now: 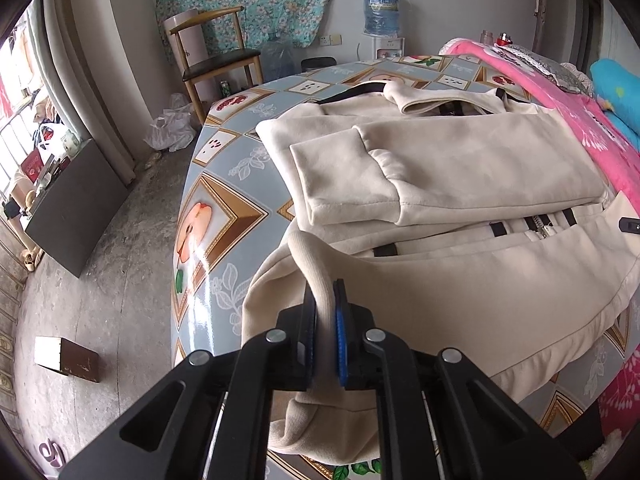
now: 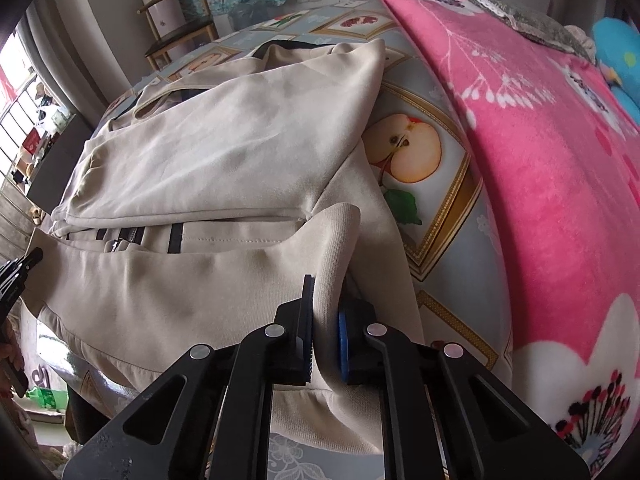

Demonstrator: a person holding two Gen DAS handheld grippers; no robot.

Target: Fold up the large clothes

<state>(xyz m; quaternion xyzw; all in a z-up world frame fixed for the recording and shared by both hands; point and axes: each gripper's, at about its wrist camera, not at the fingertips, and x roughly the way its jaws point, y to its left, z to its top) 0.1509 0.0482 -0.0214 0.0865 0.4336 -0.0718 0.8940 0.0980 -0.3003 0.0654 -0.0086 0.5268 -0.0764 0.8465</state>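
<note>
A cream zip-up jacket [image 1: 460, 160] with black trim lies on the fruit-patterned table [image 1: 224, 216], its sleeves folded across the chest. My left gripper [image 1: 325, 292] is shut on the ribbed hem at the jacket's near left corner, which stands up between the pads. In the right wrist view the same jacket [image 2: 224, 148] fills the middle. My right gripper [image 2: 326, 300] is shut on the hem at the near right corner, and the cloth rises in a fold between its fingers. The left gripper [image 2: 16, 276] shows at the left edge of the right wrist view.
A pink flowered blanket [image 2: 540, 184] covers the table's right side, with a blue cushion [image 1: 616, 88] beyond. A wooden chair [image 1: 216, 56], water bottles [image 1: 382, 10] and plastic bags [image 1: 172, 128] stand past the far end. A dark cabinet [image 1: 76, 208] and a small box [image 1: 66, 358] sit on the floor left.
</note>
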